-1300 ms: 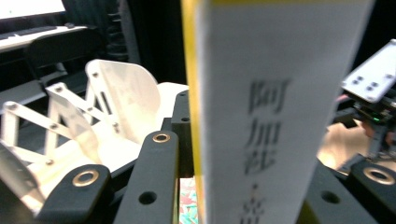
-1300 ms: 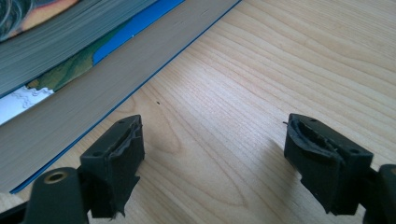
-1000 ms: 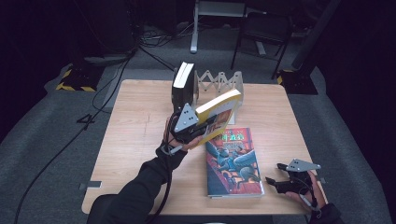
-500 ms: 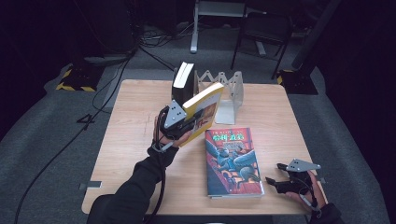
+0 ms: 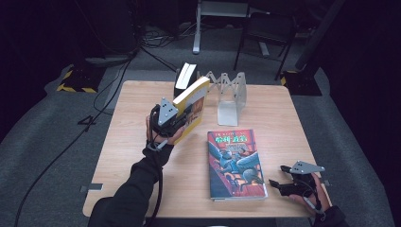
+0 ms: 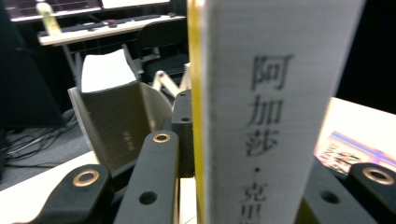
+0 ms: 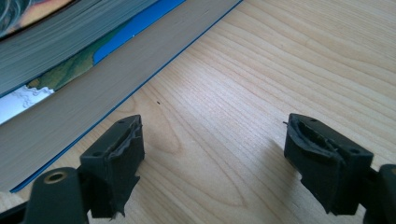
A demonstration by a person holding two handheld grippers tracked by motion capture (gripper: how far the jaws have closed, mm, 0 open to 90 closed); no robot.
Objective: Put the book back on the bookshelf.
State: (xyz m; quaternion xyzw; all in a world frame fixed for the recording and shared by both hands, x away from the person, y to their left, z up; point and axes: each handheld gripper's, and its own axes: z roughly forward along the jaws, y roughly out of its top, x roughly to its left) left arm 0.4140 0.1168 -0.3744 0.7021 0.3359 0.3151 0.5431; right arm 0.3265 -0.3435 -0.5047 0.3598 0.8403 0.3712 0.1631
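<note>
The fingers of the left gripper [image 5: 182, 118] are clamped on the yellow book [image 5: 193, 106], held upright above the table [image 5: 137, 137], near the book rack [image 5: 231, 97] where a dark book [image 5: 183, 78] already stands. The step in hand looks like shelving it; next it needs lining up with a free slot. The right gripper [image 7: 212, 154] rests wide apart and empty just beside the flat illustrated book [image 5: 235, 163].

held book [image 5: 193, 106] left of rack [image 5: 231, 97]

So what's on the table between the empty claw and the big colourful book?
Nothing: bare wood separates the right claw from the book in the right gripper view.
</note>
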